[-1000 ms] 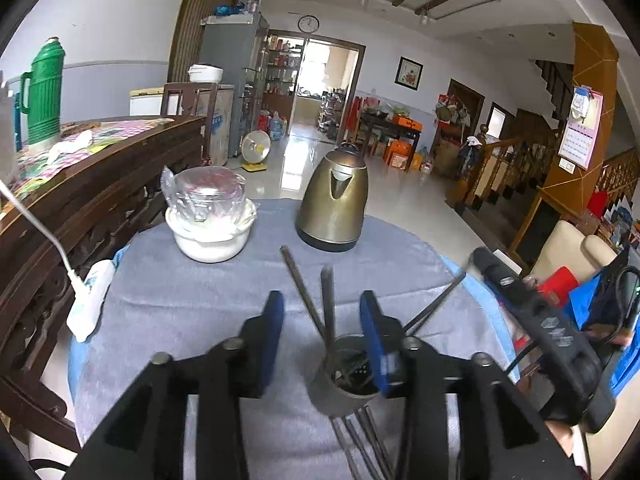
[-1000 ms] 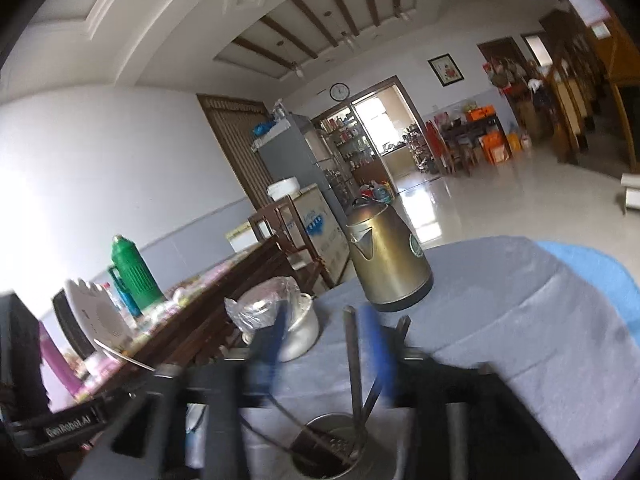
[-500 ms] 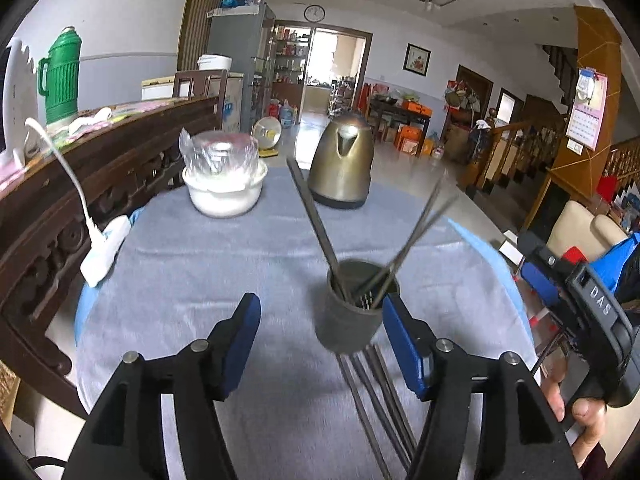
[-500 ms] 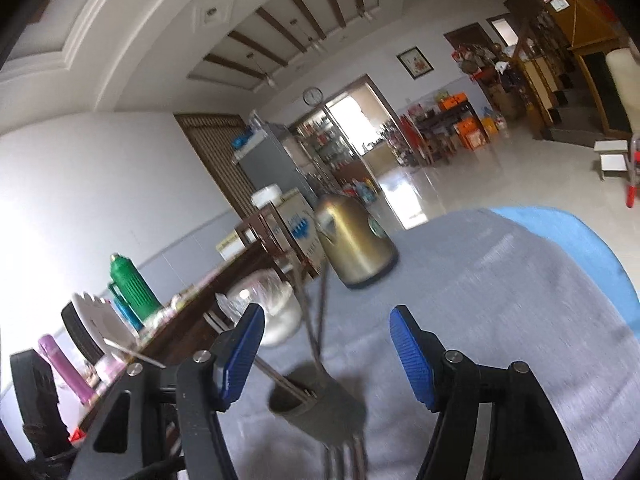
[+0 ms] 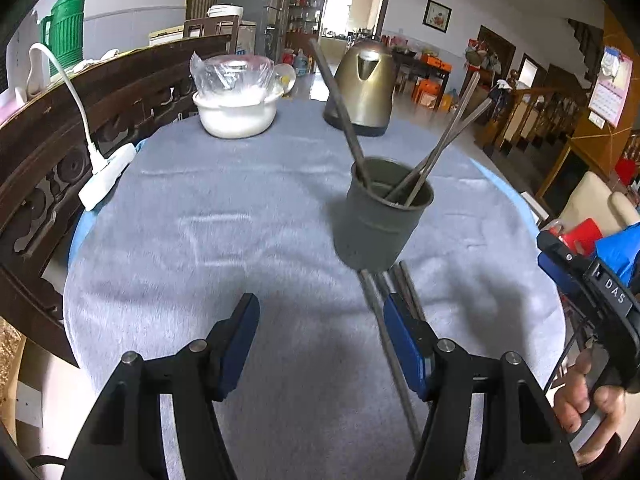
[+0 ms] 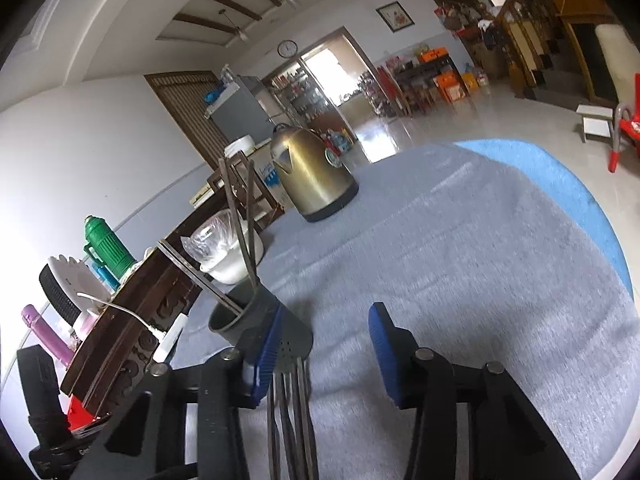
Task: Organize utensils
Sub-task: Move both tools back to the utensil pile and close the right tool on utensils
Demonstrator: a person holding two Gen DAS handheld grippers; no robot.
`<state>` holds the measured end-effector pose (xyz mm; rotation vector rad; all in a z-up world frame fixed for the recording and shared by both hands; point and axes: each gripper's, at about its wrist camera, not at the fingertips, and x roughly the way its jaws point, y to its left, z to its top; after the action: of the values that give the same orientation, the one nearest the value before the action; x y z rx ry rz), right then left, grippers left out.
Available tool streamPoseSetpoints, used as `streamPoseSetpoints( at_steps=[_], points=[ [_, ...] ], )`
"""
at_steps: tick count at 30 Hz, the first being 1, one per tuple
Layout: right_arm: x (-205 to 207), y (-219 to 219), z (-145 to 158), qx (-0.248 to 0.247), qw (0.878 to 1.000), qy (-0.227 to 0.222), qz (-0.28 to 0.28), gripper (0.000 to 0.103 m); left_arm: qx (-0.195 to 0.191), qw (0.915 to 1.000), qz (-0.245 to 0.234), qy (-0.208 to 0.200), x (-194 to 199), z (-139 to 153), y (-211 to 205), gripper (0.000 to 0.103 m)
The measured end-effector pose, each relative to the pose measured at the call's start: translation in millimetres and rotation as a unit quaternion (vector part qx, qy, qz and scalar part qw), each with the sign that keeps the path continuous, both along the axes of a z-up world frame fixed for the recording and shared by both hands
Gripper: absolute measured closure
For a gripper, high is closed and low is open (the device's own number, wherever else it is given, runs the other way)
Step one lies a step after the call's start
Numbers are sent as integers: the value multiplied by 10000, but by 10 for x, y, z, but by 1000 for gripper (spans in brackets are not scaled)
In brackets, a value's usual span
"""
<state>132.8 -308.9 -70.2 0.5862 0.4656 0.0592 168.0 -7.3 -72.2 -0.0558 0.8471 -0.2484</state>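
Note:
A dark grey utensil cup (image 5: 380, 222) stands on the grey tablecloth (image 5: 224, 232) with three metal chopsticks (image 5: 438, 148) leaning in it. Several more chopsticks (image 5: 390, 344) lie flat on the cloth just in front of the cup. My left gripper (image 5: 320, 344) is open and empty, a little short of the cup, with the loose chopsticks by its right finger. In the right wrist view the cup (image 6: 256, 320) sits just ahead of the left finger and the loose chopsticks (image 6: 292, 412) lie between the fingers of my open, empty right gripper (image 6: 324, 352).
A gold kettle (image 5: 362, 86) and a white bowl covered in plastic (image 5: 236, 100) stand at the table's far side. A white power strip (image 5: 106, 174) with its cable lies at the left edge beside a carved wooden bench (image 5: 60, 136). The right gripper's body (image 5: 592, 304) shows at right.
Both grippers have opened and drawn back from the cup. A chopstick that the right gripper held over the cup now stands in it. The cup now stands free on the cloth.

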Motion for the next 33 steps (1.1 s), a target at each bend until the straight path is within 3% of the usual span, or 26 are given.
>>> streamPoseSetpoints(
  at_steps=[8, 18, 33],
  points=[
    [23, 127, -129, -8, 9992, 301, 250, 56, 173, 9997, 10, 195, -26, -151, 12, 38],
    [69, 328, -263, -130, 9964, 609, 582, 55, 466, 9988, -43, 130, -62, -214, -21, 38],
    [101, 444, -296, -236, 9941, 730, 766, 55, 634, 9978, -51, 211, -40, -268, -33, 38]
  ],
)
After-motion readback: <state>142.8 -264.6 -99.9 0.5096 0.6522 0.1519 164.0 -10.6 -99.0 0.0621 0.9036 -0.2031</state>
